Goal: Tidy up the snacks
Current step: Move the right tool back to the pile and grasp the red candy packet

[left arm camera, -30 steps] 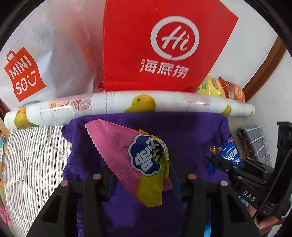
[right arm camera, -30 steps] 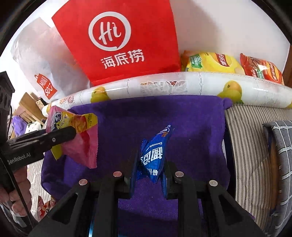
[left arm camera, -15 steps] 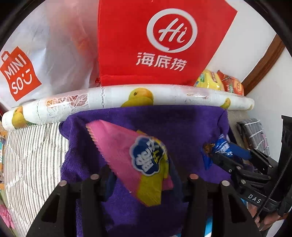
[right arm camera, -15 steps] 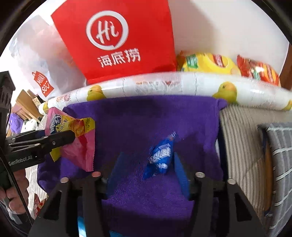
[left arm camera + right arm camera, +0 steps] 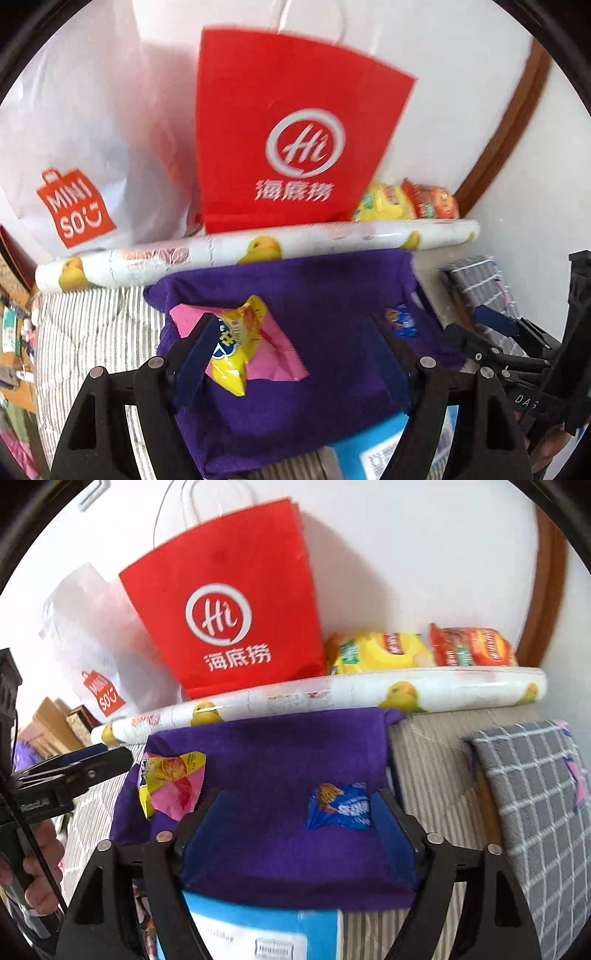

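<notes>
1. Between the spread fingers of the left gripper [image 5: 291, 345] lies a crinkled pink-and-yellow snack packet [image 5: 247, 350] on a purple fleece cloth [image 5: 317, 291]; the jaws are opening, and the left pad overlaps the packet's edge, so contact there cannot be told.
2. Ahead of the right gripper [image 5: 299, 819], just inside its right finger, rests a small blue foil snack packet [image 5: 338, 806] on the same cloth; those jaws are opening too, with no visible pinch.
3. Beyond both grippers, a rolled white duck-print sheet [image 5: 332, 692] borders the cloth's far edge.
4. Behind the roll stand a red paper carrier bag [image 5: 229, 602], a white plastic shopping bag [image 5: 77, 155], and yellow [image 5: 376, 651] and orange [image 5: 472, 648] snack bags.
5. Nearest the fingers, a light-blue box [image 5: 258, 923] overlaps the cloth's near edge.
6. Right of the right gripper sits a grey checked cushion [image 5: 535, 794].
</notes>
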The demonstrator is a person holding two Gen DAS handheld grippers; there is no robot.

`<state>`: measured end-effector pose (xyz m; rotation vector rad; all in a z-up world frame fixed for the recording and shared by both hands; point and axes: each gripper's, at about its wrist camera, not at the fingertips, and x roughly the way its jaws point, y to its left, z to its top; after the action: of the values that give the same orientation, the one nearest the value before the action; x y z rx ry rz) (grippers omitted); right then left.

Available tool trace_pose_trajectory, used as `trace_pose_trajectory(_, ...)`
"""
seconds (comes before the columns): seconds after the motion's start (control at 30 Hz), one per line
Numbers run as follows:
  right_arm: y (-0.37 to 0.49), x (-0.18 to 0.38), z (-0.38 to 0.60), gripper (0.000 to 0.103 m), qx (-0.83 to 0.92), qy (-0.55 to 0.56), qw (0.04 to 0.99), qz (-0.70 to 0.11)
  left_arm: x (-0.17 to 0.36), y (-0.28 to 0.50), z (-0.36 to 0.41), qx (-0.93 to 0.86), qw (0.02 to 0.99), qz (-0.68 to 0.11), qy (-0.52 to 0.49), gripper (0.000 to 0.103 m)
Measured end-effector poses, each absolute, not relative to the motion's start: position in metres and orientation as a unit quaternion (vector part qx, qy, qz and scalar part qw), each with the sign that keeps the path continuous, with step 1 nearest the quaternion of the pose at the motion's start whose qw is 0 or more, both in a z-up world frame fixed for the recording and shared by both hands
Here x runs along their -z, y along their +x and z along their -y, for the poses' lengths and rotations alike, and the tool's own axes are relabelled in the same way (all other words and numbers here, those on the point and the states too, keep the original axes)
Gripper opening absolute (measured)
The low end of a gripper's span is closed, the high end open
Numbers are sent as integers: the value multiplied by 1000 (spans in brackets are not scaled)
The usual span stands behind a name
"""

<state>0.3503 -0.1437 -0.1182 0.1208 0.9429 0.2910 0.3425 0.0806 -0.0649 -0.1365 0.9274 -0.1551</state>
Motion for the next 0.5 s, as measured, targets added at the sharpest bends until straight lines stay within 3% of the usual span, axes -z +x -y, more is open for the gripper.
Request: trace_pose_trajectory(0.5,254,80,185,91,-79,80,909,-401,12,259,-62,105,915,-387,-49,77)
